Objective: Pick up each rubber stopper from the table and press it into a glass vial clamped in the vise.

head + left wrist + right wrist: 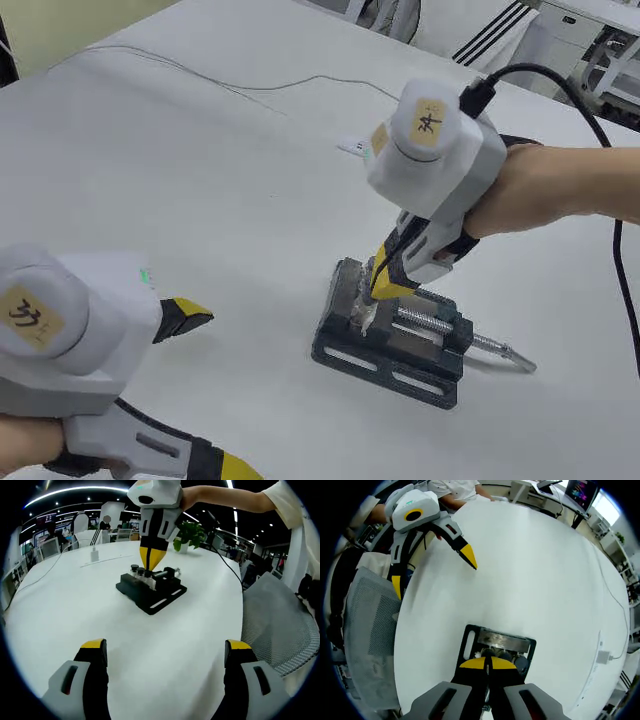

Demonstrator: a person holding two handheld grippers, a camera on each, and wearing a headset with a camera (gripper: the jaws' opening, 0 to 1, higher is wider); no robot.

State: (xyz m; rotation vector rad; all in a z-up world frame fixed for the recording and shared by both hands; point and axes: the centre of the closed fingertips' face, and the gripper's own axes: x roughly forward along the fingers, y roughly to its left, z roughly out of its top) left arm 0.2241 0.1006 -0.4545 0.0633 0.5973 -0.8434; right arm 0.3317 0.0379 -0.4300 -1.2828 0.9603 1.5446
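A black vise (392,352) stands on the white table (200,180) and clamps a row of small glass vials (140,572) with dark stoppers (516,663) in their mouths. My right gripper (385,287) points down with its yellow tips right over the vials, jaws shut together; nothing shows between them. In its own view the right gripper (488,663) covers the nearest vials in the vise (472,637). My left gripper (165,647) hovers open and empty well short of the vise (152,589). It sits at the lower left in the head view, left gripper (215,390).
The vise's screw handle (502,352) sticks out to the right. A white charger (352,146) with a thin cable lies further back on the table. A grey mesh chair (280,625) stands at the table's edge.
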